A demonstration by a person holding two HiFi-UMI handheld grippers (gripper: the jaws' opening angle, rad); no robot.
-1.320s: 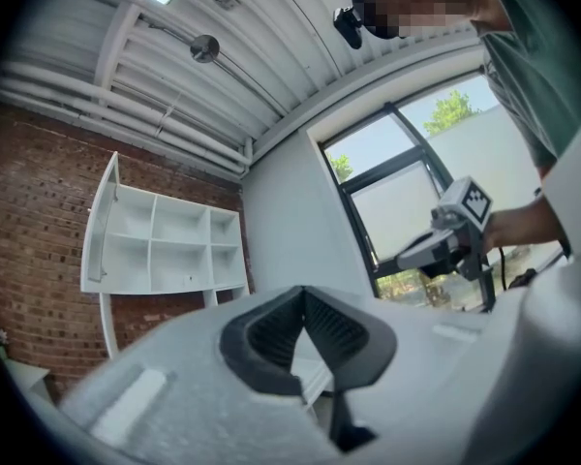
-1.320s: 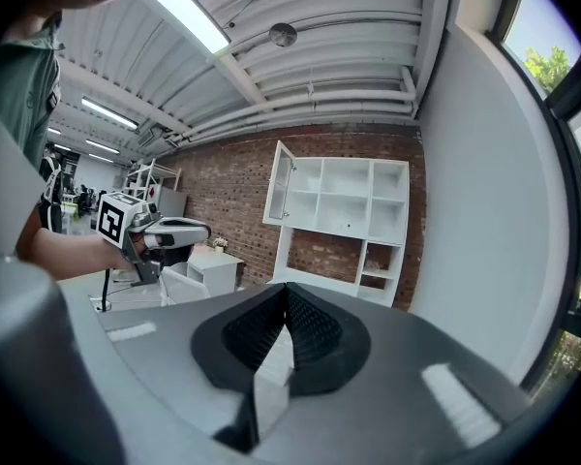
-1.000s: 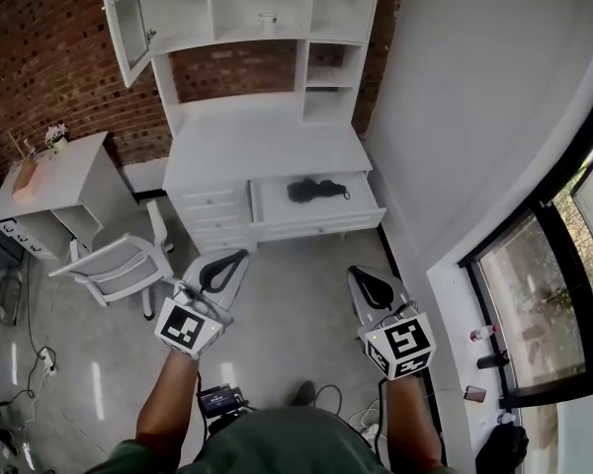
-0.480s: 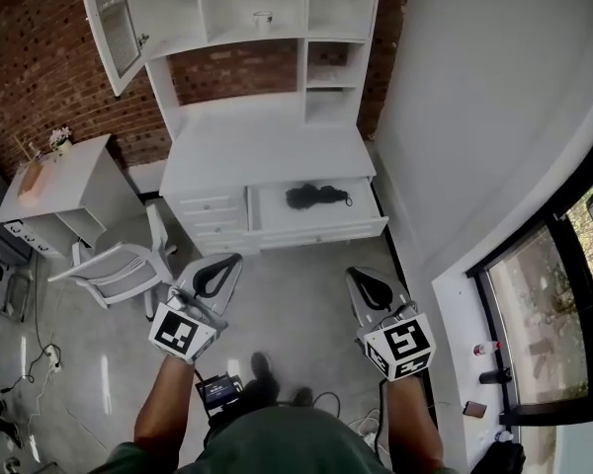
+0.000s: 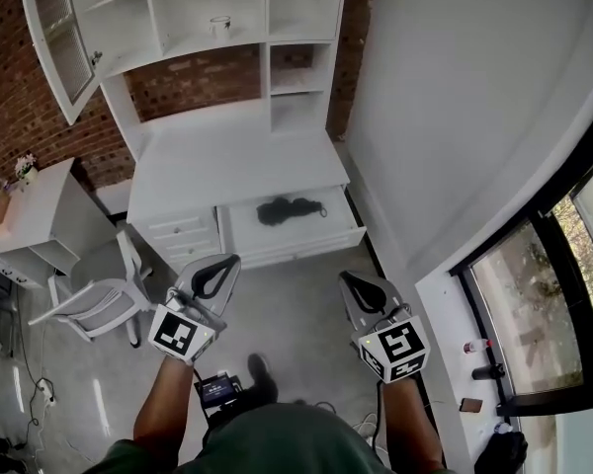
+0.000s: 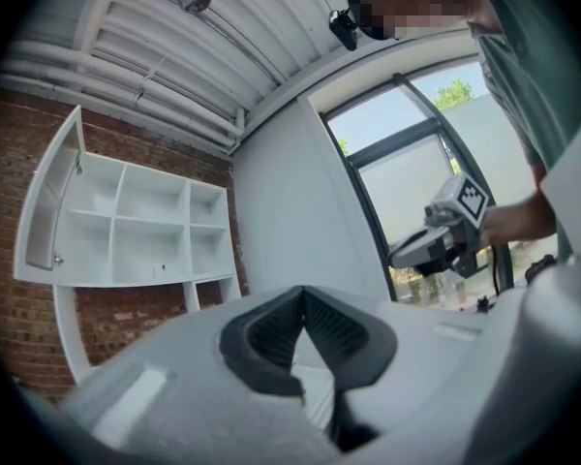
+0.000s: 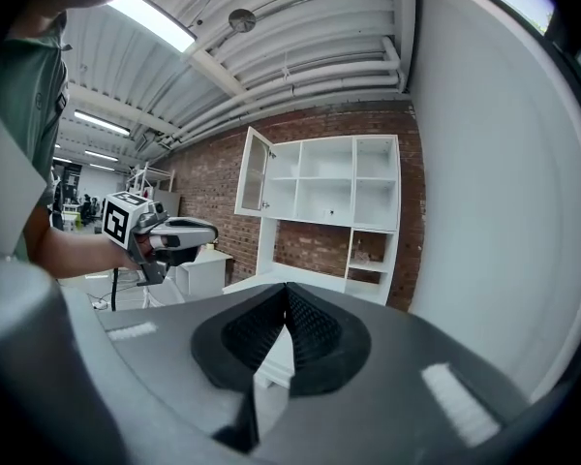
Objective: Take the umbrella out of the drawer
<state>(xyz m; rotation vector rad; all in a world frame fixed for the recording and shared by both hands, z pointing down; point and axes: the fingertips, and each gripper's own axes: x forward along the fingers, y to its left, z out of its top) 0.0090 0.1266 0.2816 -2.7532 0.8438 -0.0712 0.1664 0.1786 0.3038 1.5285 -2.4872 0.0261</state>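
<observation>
Fingers (image 6: 271,342) of the left gripper (image 5: 217,270) are pressed tip to tip with nothing between them, and the fingers (image 7: 315,332) of the right gripper (image 5: 361,286) are likewise fully closed and empty. Both grippers are held out side by side above the floor, well short of the white table (image 5: 237,171). The umbrella (image 5: 287,208), black and folded, lies loose inside the pulled-out drawer (image 5: 296,252) on the table's right side, well apart from either gripper.

Several things could go wrong from this position. Both pairs of fingers would have to open before they reach the drawer; arriving closed, they would only shove the umbrella toward the back. The umbrella looks soft and bunched, so a pinch on slack fabric alone could slip, or let the canopy sag and unfurl as it lifts. A thin loop near its right end might snag on the drawer's rim. The white wall (image 5: 445,117) stands just beside the drawer, leaving the right gripper little room to swing. A chair (image 5: 89,299) sits near the left-hand path, and a small device with cables (image 5: 217,391) lies on the floor at the person's feet, a likely trip hazard.
</observation>
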